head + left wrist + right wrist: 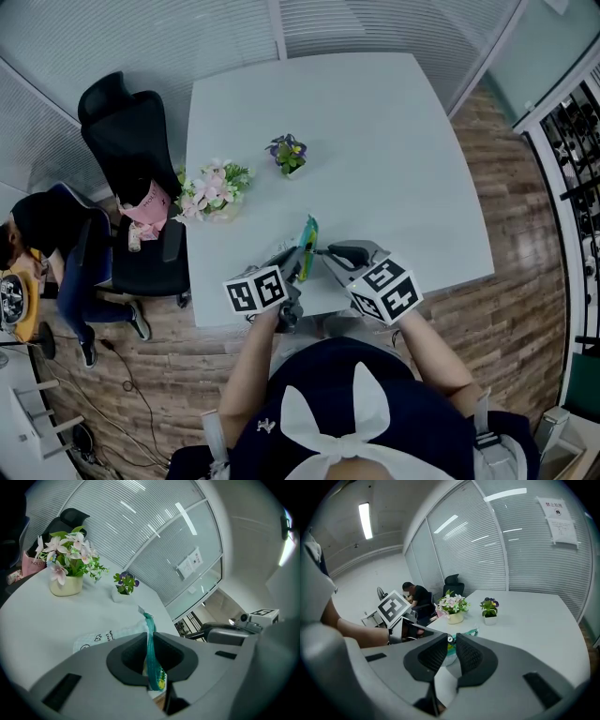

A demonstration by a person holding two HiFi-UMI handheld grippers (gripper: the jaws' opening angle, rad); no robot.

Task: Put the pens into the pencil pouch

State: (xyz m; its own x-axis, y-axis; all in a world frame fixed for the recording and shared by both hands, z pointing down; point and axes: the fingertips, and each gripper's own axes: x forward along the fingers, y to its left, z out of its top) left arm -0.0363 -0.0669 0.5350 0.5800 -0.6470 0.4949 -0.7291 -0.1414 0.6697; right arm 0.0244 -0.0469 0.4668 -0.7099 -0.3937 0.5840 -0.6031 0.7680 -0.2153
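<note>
Pinching the pouch (150, 637) edge, left fingers (125, 659) steady it so right fingers (435, 656), seemingly nipping the zip pull (450, 639), can open it.

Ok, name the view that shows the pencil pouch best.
The left gripper view: the pencil pouch is close, its white printed body visible and its teal edge pinched in the left hand-held gripper. The head view shows only a small teal sliver; the right gripper view, a teal scrap beyond its jaws.
</note>
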